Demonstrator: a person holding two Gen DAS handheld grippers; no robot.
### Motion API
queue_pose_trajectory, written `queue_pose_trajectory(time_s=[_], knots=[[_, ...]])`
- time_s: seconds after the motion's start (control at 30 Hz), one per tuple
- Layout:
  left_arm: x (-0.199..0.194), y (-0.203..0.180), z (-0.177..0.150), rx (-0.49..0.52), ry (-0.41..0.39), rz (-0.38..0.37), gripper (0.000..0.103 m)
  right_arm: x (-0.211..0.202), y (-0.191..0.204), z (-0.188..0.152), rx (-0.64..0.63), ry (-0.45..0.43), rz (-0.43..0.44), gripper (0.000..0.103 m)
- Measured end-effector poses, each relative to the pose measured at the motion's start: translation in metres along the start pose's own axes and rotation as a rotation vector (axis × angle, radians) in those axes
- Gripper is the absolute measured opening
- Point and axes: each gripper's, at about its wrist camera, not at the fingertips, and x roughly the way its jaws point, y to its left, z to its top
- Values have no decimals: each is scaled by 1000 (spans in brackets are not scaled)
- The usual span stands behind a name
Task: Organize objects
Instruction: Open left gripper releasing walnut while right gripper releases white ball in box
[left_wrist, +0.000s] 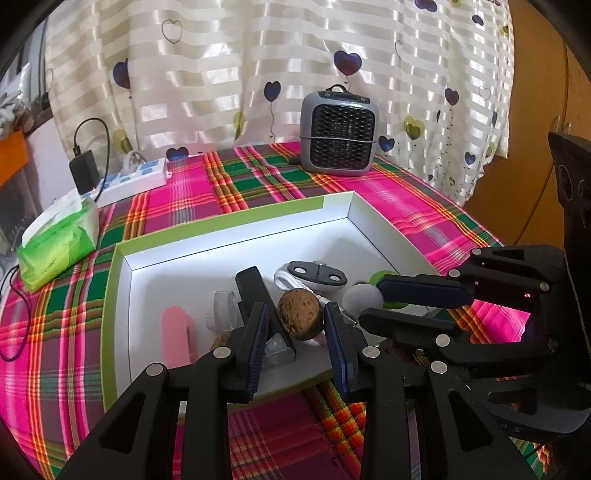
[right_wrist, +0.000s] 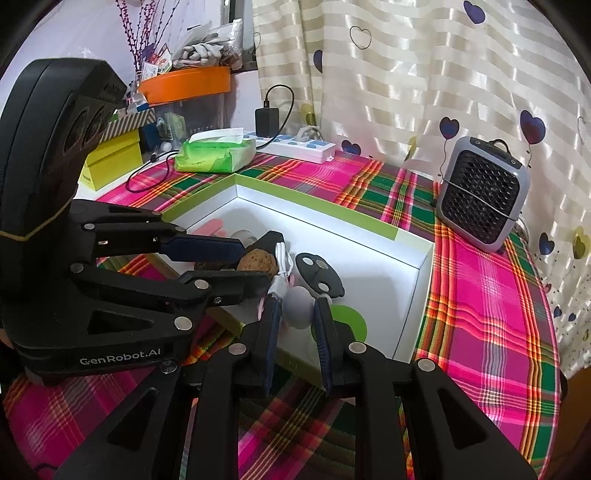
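We hold the walnut (left_wrist: 298, 314) between the spread left tool (left_wrist: 295, 334), the right tool (right_wrist: 295, 325) flanking the grey ball (right_wrist: 296, 307) just beside.

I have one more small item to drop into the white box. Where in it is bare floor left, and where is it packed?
The box floor is bare along the far wall and in the corner nearest the fan heater. The near middle is packed: walnut, grey ball, black bracket, pink piece and both grippers, left, right.
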Motion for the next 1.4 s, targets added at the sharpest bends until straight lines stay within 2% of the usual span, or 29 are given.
queue_pose_trajectory(time_s=[0.17, 1.17, 1.23, 1.3, 1.4], knots=[[-2, -1, -1, 1, -4, 2, 29, -4, 0, 0, 0, -18, -13, 25], [-29, 1, -10, -49, -31, 61, 29, -24, 4, 0, 96, -78, -39, 25], [-31, 1, -11, -51, -35, 65, 29, -25, 6, 0, 101, -77, -41, 29], [-33, 0, -12, -53, -35, 72, 29, -26, 9, 0, 105, -74, -43, 41], [-36, 0, -14, -59, -37, 89, 29, -28, 13, 0, 113, -70, -52, 44]])
